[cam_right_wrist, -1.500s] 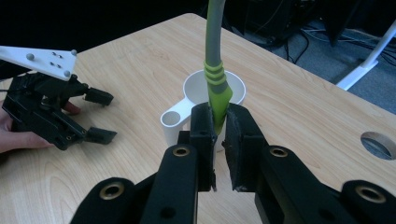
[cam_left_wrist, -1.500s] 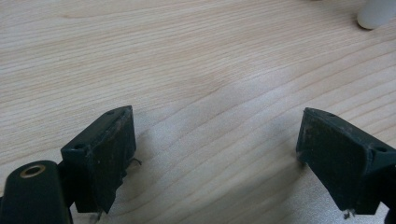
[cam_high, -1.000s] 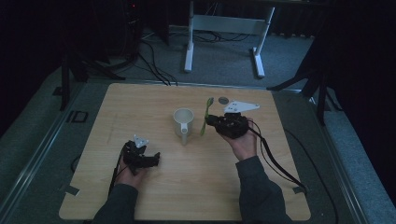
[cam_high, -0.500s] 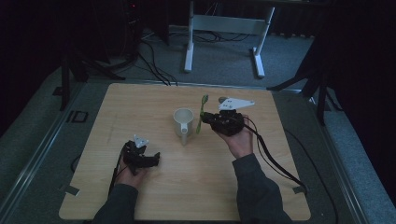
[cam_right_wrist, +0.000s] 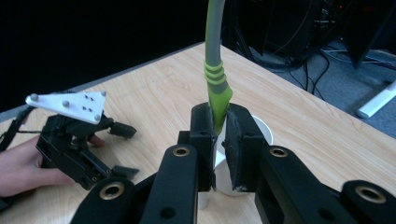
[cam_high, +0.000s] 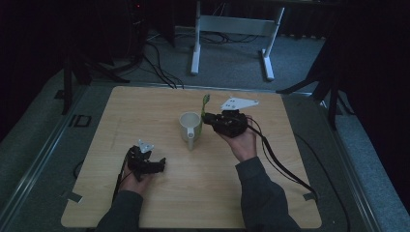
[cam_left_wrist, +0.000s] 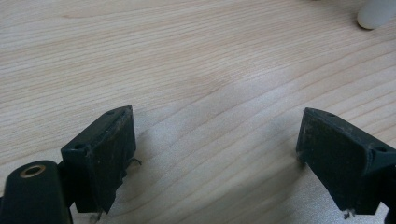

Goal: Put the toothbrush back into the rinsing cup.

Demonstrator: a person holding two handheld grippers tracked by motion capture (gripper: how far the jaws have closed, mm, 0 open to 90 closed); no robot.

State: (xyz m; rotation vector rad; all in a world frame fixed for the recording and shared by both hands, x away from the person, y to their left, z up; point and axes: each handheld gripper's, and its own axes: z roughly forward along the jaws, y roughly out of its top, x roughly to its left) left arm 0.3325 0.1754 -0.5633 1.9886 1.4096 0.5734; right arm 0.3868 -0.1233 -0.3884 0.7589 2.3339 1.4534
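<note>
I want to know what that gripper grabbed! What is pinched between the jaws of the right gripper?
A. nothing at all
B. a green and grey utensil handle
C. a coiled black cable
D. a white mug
B: in the right gripper view, the right gripper has its black jaws squeezed on the green and grey utensil handle, which sticks up above the white mug behind it.
</note>
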